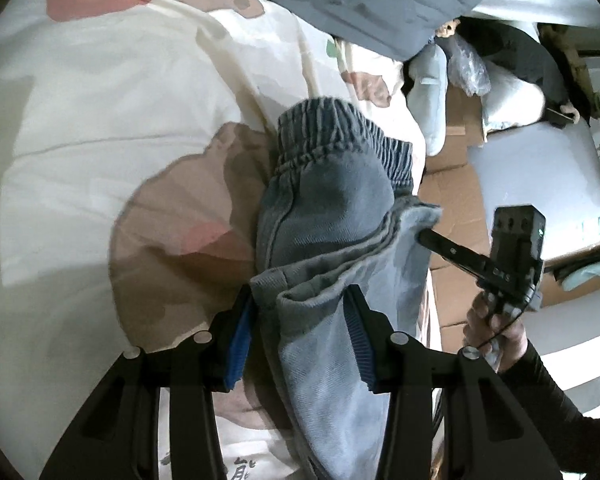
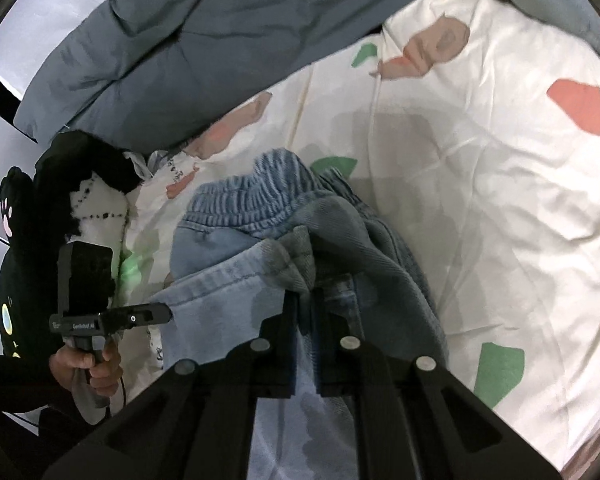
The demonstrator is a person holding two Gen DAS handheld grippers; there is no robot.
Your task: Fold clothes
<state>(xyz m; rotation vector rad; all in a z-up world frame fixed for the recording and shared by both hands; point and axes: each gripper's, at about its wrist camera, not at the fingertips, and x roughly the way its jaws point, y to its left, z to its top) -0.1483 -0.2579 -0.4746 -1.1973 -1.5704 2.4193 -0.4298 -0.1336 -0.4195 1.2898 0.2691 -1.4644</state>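
Blue jeans (image 1: 332, 200) lie folded on the bed, with the elastic waistband (image 2: 240, 200) at the far end. My left gripper (image 1: 300, 320) is open, its blue pads (image 1: 240, 340) wide apart, and the hem end of the jeans sits between them. In the right wrist view that left gripper (image 2: 164, 314) reaches the denim's left edge, held by a hand (image 2: 88, 372). My right gripper (image 2: 304, 300) is shut on a bunched fold of the jeans. From the left wrist view, the right gripper (image 1: 424, 236) pokes into the denim's right side.
The bed has a white sheet (image 2: 500, 200) with pink, brown and green patches. A grey duvet (image 2: 200, 40) is piled at the far side. Cardboard boxes (image 1: 452, 184) and bags stand beside the bed. A black and white plush item (image 2: 20, 240) lies at the bed's edge.
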